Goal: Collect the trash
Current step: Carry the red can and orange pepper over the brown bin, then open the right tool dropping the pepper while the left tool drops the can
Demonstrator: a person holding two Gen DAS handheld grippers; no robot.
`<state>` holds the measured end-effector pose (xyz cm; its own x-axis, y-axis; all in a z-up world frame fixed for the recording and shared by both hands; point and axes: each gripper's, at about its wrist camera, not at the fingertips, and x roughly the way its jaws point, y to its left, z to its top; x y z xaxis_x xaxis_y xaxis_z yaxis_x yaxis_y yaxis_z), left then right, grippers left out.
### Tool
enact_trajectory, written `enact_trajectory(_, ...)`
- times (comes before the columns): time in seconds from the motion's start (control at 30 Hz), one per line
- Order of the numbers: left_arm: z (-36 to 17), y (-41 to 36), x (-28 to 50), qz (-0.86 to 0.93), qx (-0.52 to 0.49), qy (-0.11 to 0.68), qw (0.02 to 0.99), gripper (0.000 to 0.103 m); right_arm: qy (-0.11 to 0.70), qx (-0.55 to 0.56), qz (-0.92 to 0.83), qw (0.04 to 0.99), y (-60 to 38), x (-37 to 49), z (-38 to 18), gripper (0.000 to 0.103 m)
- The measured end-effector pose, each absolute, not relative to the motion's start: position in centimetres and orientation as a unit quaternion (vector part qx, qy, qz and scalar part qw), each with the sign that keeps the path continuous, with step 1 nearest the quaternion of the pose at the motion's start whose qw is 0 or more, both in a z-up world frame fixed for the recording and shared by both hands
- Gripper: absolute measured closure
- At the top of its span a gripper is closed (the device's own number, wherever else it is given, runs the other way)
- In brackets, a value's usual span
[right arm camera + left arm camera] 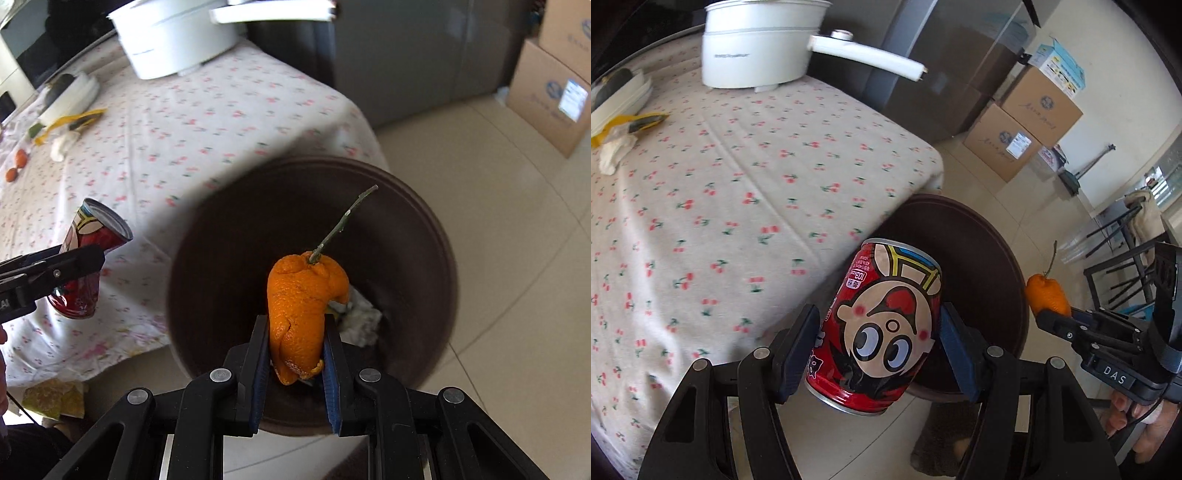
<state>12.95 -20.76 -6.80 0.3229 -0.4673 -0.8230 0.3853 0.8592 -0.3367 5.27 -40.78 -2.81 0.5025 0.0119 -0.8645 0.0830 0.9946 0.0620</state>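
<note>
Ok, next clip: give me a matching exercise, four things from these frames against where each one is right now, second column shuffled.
Things:
1. red can
2. orange peel
3. banana peel
4. white pot

Places:
A. clamped in the right gripper, over the brown bin
B. standing at the far end of the cherry-print tablecloth
C. clamped in the left gripper, at the table's edge
D. lying on the tablecloth beside a white dish

Pairs: 1-C, 2-A, 3-D, 4-B
</note>
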Motion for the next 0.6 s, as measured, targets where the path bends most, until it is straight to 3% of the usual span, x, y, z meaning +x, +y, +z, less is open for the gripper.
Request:
enact_trajectory(0.33,-8.0,-26.5,12.6,-0.301,0.0,0.5,0.812,0.032,0.505,0.067,-0.051,0.859,-45.1,3.5,-3.4,0.08)
enact_trajectory(0.5,-7.6,-24.9,13.5,-0.27,0.005,0.501,0.822,0.018,0.504,0.066,-0.048,0.86,-45.5,3.6,-3.3,0.08)
enact_trajectory(0.6,-7.2,-23.1,13.9,-0.252,0.002,0.501,0.828,0.016,0.504,0.065,-0.043,0.86,-45.0,3.9,-3.3,0.08)
